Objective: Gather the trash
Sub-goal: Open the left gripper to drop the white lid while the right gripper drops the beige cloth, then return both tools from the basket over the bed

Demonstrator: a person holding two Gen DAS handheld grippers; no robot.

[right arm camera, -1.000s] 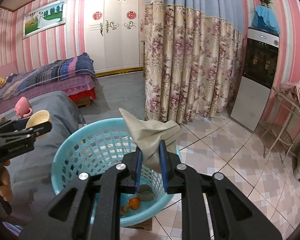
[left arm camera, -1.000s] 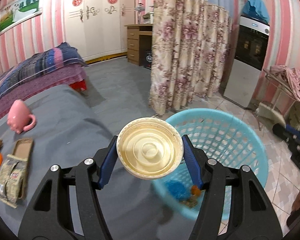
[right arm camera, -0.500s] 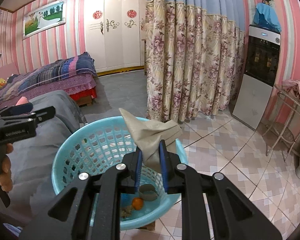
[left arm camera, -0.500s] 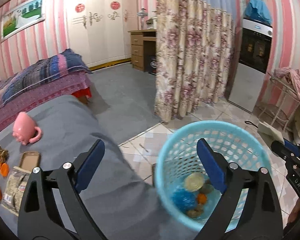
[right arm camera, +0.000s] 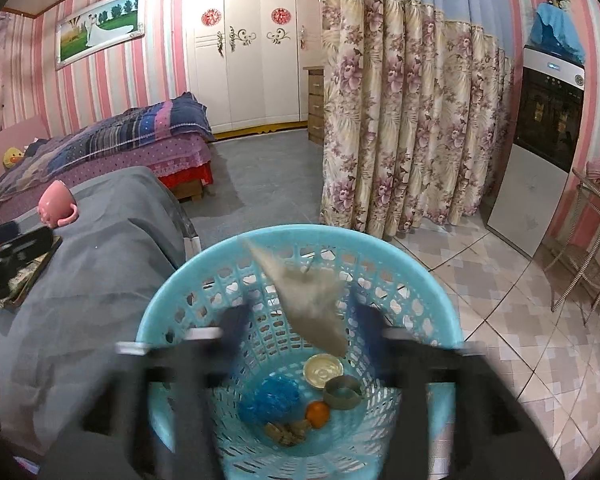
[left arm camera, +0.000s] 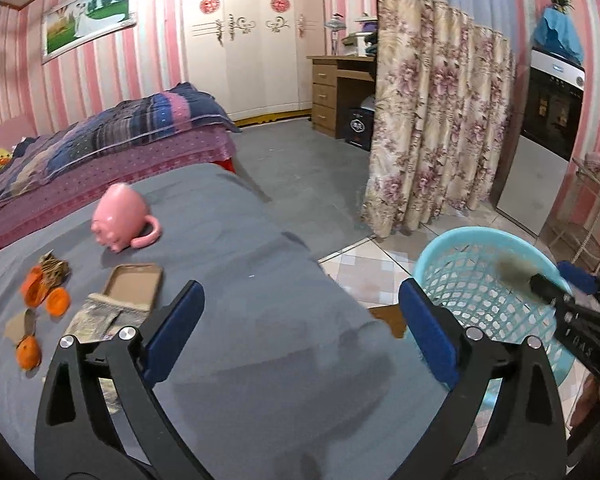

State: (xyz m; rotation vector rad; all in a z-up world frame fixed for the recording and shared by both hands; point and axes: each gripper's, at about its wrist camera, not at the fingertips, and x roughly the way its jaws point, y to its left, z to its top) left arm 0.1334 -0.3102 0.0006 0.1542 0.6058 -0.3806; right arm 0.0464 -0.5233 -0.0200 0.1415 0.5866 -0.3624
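Note:
A light-blue mesh basket (right arm camera: 172, 312) stands on the floor beside the grey-covered bed; it also shows in the left wrist view (left arm camera: 480, 240). My right gripper (right arm camera: 300, 320) is open above it, blurred. A crumpled beige paper (right arm camera: 308, 296) hangs loose between its jaws over the basket. Inside lie a cream lid (right arm camera: 323, 365), a blue wrapper (right arm camera: 270, 398), an orange peel (right arm camera: 317, 413). My left gripper (left arm camera: 300, 320) is open and empty over the grey cover (left arm camera: 260, 260). Orange peels (left arm camera: 44, 292), a cardboard tray (left arm camera: 134, 285) and a snack packet (left arm camera: 96, 316) lie at its left.
A pink mug (left arm camera: 120, 216) lies on its side on the grey cover. A second bed with a striped quilt (left arm camera: 120, 128) is behind. A floral curtain (left arm camera: 432, 128), a wooden desk (left arm camera: 336, 92) and a dispenser (left arm camera: 548, 120) stand beyond the tiled floor.
My left gripper opened and dropped the cream lid into the basket, then swung left over the bed. My right gripper opened and let go of the beige paper, which is falling into the basket.

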